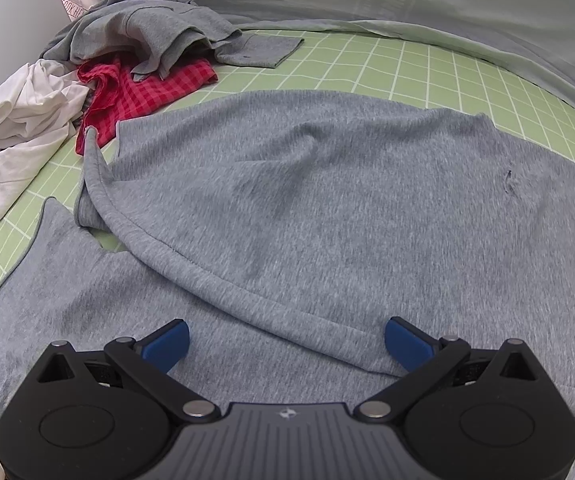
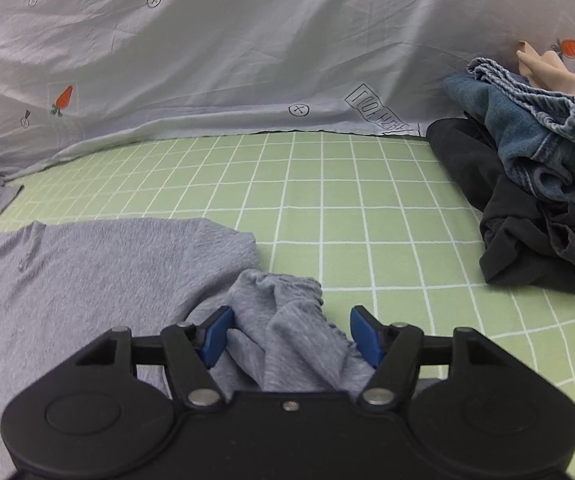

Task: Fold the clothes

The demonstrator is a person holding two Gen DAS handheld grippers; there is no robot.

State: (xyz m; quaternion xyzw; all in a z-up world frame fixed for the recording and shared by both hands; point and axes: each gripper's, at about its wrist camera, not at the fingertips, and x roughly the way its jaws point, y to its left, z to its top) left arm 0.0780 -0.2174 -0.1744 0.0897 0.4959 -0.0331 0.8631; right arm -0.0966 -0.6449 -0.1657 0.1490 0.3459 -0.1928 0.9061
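Grey sweatshirt [image 1: 307,200] lies spread on green grid sheet [image 1: 427,68]. Left of it: white garment [image 1: 15,140], red checked cloth [image 1: 143,92]. Left gripper [image 1: 285,344] over its hem, jaws wide apart. Right gripper [image 2: 289,334] jaws apart, bunched sweatshirt cuff [image 2: 283,312] between them, ungripped. Dark clothes pile [image 2: 535,208] right of it.

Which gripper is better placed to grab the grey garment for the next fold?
Right, probably. The right gripper is open with a bunched cuff of the grey garment between its fingers. The left gripper, also open, only hovers over flat cloth.
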